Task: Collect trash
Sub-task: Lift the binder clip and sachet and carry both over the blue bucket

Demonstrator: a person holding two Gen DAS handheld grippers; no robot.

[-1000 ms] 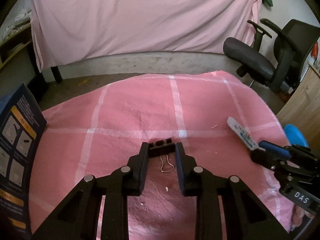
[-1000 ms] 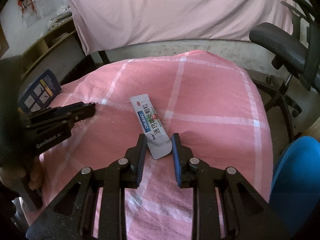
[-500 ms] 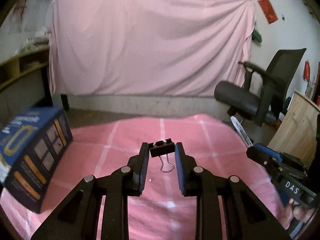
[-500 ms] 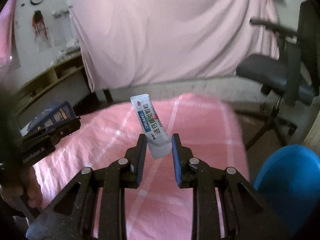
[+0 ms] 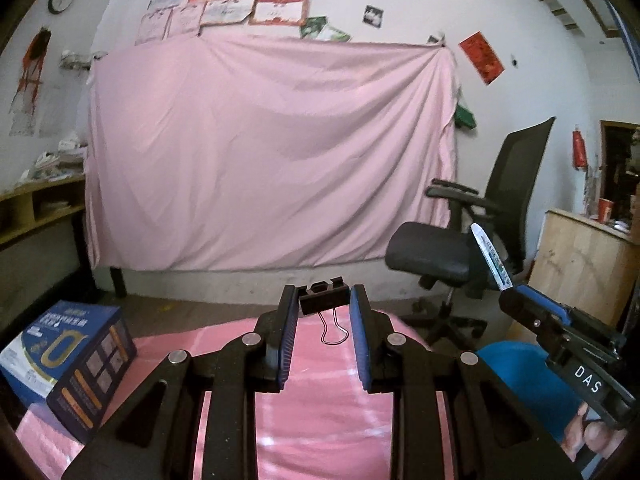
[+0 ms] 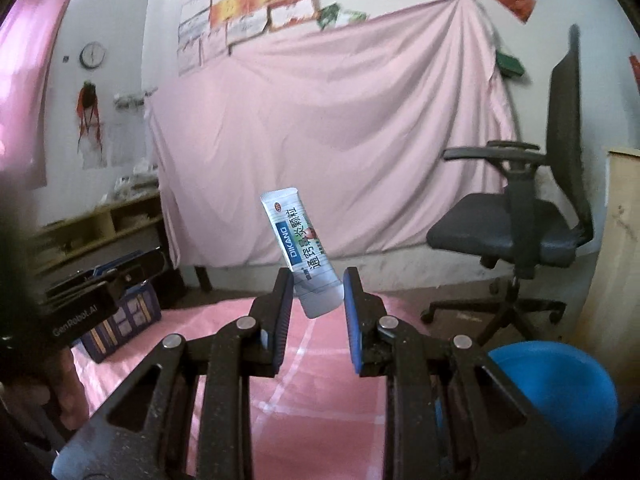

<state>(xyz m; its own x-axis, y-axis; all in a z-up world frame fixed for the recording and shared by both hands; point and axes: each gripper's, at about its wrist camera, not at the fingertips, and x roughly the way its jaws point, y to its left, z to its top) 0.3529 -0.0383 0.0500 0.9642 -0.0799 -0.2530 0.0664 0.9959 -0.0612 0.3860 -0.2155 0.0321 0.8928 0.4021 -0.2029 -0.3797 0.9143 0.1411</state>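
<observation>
My left gripper (image 5: 324, 300) is shut on a black binder clip (image 5: 323, 300), held up above the pink checked cloth (image 5: 320, 408); its wire handle hangs down between the fingers. My right gripper (image 6: 316, 292) is shut on a white and blue medicine sachet (image 6: 298, 248) that stands up, tilted left. The right gripper with the sachet (image 5: 490, 258) also shows at the right of the left wrist view. The left gripper (image 6: 120, 280) shows at the left of the right wrist view.
A blue bin (image 6: 556, 392) stands low at the right, also in the left wrist view (image 5: 520, 384). A blue box (image 5: 68, 364) sits on the cloth's left side. A black office chair (image 6: 516, 224) stands behind right. A pink sheet (image 5: 264, 160) hangs on the wall.
Both grippers have lifted off the cloth with the clip and the sachet and tilted up, so the views now face the wall. The blue bin has come closer at the right.
</observation>
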